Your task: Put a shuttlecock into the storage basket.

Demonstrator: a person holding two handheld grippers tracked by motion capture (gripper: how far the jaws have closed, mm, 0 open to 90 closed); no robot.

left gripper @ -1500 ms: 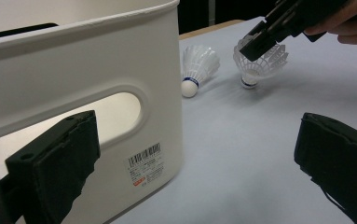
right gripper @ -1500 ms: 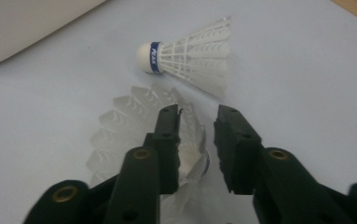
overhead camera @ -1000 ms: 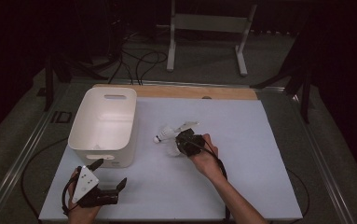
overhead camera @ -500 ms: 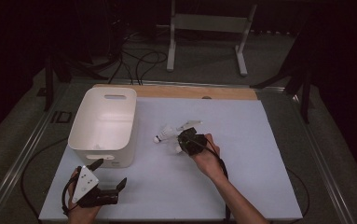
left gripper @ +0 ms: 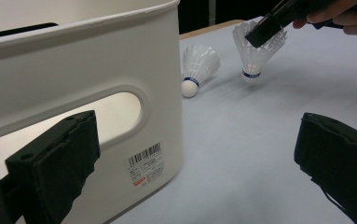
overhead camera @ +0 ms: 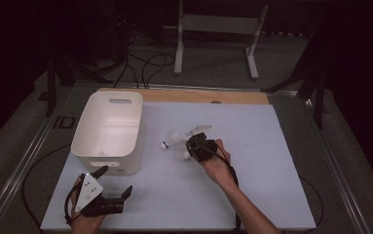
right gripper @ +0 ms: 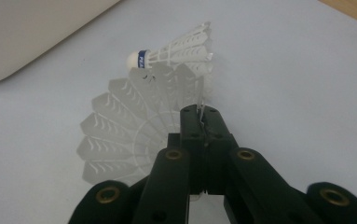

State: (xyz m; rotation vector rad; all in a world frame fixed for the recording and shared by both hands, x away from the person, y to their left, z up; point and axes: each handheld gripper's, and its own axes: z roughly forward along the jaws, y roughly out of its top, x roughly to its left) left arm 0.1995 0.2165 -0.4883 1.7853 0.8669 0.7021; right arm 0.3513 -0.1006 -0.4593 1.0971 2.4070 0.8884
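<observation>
Closing over the last second, the right claw now pinches the skirt rim of a white feathered shuttlecock just above the desk, beside its twin, likely bound for the white plastic bin; left claw gapes idle.

You can read no text clearly: the barcode sticker on the white basket is too small to make out.
</observation>
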